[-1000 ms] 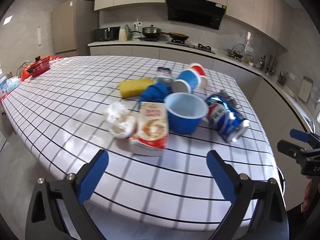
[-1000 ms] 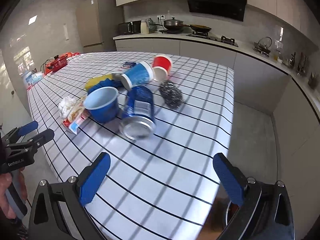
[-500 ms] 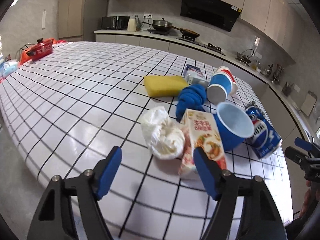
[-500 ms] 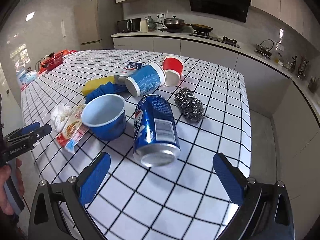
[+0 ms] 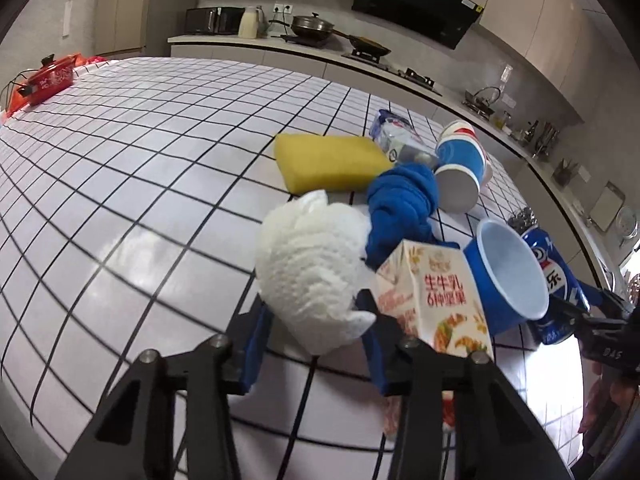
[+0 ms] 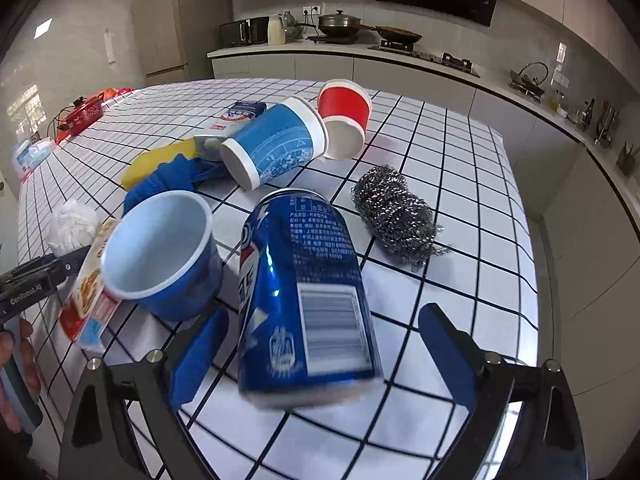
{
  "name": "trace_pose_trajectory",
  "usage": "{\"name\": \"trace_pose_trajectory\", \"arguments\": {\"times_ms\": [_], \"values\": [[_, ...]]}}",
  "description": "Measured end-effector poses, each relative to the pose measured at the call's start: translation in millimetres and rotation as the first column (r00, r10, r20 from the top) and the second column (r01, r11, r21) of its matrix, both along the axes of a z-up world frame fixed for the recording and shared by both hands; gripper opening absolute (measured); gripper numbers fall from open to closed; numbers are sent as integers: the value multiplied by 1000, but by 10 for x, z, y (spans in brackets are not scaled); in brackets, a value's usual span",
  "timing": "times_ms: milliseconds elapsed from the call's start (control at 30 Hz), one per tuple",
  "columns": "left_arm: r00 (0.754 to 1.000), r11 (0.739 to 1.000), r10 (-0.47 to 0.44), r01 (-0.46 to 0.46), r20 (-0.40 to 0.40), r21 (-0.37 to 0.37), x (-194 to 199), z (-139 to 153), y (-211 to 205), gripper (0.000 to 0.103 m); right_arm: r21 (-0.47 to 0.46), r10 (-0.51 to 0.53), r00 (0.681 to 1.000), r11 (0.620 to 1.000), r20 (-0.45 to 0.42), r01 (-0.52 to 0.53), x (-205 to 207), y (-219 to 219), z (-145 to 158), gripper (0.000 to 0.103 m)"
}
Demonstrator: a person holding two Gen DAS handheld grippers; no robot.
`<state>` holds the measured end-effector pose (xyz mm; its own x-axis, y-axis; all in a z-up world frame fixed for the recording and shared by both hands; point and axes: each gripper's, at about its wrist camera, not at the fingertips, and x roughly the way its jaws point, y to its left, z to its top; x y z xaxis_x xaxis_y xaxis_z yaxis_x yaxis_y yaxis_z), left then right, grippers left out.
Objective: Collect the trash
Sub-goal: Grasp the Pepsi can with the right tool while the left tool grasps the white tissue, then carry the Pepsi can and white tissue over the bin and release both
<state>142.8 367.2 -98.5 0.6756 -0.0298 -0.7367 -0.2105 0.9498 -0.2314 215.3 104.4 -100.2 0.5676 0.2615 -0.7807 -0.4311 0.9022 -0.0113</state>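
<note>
A crumpled white paper towel [image 5: 308,268] lies on the checked table between the blue fingers of my left gripper [image 5: 316,336], whose jaws stand close around it, touching or nearly so. A milk carton [image 5: 436,304] lies just right of it. My right gripper [image 6: 324,356] is open, its fingers on either side of a blue soda can [image 6: 304,292] lying on its side. A blue cup [image 6: 160,248] lies left of the can. The paper towel [image 6: 72,224] and the carton [image 6: 90,292] also show in the right wrist view.
A yellow sponge [image 5: 328,160], a blue cloth [image 5: 400,208], a blue-and-white paper cup [image 6: 276,144], a red paper cup [image 6: 344,116] and a steel scourer [image 6: 396,212] lie further back. A red pot [image 5: 52,76] stands at the far left. The table edge [image 6: 524,264] is to the right.
My left gripper moved forward onto the paper towel and its fingers closed in around it. My right gripper moved forward until the can lies between its open fingers.
</note>
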Motion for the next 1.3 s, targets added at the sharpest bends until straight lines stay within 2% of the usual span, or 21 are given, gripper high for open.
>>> {"name": "trace_pose_trajectory", "arguments": {"times_ms": [67, 100, 133, 333, 833, 1033, 1300], "values": [[1000, 1000, -8, 8, 4, -11, 19, -5, 28, 34, 4, 5, 1000, 1000, -17, -5, 42, 32, -38, 85], [1000, 1000, -14, 14, 8, -13, 19, -6, 35, 33, 9, 9, 1000, 1000, -30, -9, 61, 37, -56, 71], [1000, 1000, -18, 18, 11, -11, 16, -3, 36, 30, 7, 13, 999, 1000, -46, -13, 75, 51, -83, 69], [999, 1000, -24, 24, 35, 9, -53, 74, 4, 28, 19, 13, 999, 1000, -38, -13, 36, 49, -59, 67], [993, 998, -42, 38, 108, 44, -317, 522, -255, 28, 83, -7, 998, 997, 59, 2, -287, -232, 401, 67], [989, 996, -77, 72, 126, 43, -400, 628, -576, 28, 94, -35, 995, 995, 89, 26, -495, -573, 572, 67], [970, 980, -199, 195, 140, 43, -349, 699, -1274, 28, 97, -111, 988, 990, 107, 101, -733, -1243, 692, 67]]}}
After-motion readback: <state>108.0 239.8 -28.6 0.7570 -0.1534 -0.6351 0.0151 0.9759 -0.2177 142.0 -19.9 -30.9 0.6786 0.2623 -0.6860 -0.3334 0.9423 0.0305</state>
